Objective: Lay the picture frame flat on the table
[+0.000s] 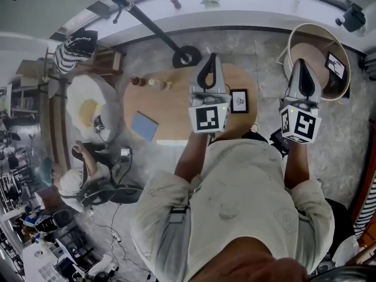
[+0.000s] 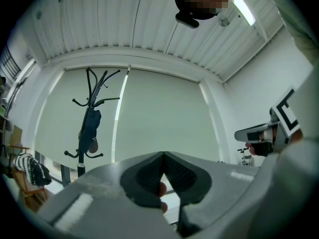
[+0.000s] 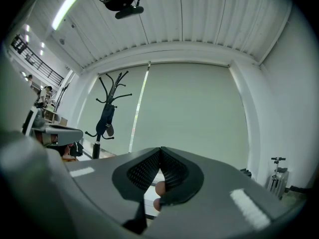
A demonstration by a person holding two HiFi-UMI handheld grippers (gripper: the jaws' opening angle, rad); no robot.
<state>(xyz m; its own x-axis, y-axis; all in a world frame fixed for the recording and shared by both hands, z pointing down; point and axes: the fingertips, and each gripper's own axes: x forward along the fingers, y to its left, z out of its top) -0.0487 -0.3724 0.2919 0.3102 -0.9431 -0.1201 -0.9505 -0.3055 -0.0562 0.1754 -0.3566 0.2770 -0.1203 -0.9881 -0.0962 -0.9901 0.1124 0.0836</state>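
Head view from above, L to R.

Far left, on the floor: a seated person (image 1: 76,184) and a fried-egg-shaped cushion (image 1: 88,107), both well apart from your work.

Centre: an oval wooden table (image 1: 170,107). A blue notebook (image 1: 144,126) lies on its left part, and two small bottles (image 1: 145,81) stand at its far edge.

Your left gripper (image 1: 210,57) hangs over the middle of the table. You hold it abt level, aimed at the far wall, so its own view shows only the window blind & a coat stand (image 2: 92,118). Its jaws meet tip to tip w/ nothing between them.

Just right of it is the picture frame (image 1: 239,101), on the table's right part: black border, white mat, face toward the camera. It reads as lying flat, face up, though from straight above a slight lean can't be ruled out.

Your right gripper (image 1: 301,63) is right of the table, over the floor, near a round tub chair (image 1: 314,26). It's also level, w/ jaws pressed together & empty.

Judgement: both tools are parked clear of the frame. If the frame is flat as it seems, it already lies as the task asks.
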